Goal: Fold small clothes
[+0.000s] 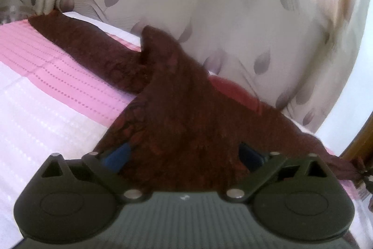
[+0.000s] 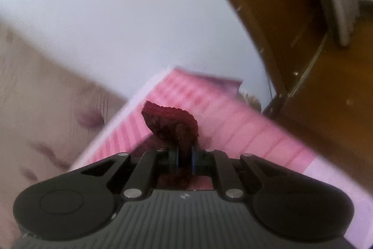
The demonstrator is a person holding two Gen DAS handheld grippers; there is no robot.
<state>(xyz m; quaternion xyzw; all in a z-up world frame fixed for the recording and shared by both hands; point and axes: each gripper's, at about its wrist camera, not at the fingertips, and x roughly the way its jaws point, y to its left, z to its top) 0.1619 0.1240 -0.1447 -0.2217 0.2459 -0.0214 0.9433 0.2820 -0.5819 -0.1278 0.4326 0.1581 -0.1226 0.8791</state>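
A dark maroon patterned garment (image 1: pixel 177 90) lies stretched across the pink and white bedcover (image 1: pixel 58 76); one long part runs off to the upper left and another to the right edge. My left gripper (image 1: pixel 184 151) is open wide just over its near part. The cloth lies between the blue pads (image 1: pixel 117 155) without being pinched. In the right wrist view my right gripper (image 2: pixel 184 153) is shut on a bunched corner of the same maroon garment (image 2: pixel 170 118), which sticks up above the fingertips over the pink cover (image 2: pixel 244 127).
A pale leaf-print curtain (image 1: pixel 209 15) hangs right behind the bed. Something red and smooth (image 1: pixel 233 90) shows behind the garment. A white wall (image 2: pixel 116 15) and brown wooden furniture (image 2: pixel 303 62) stand beyond the bed's corner.
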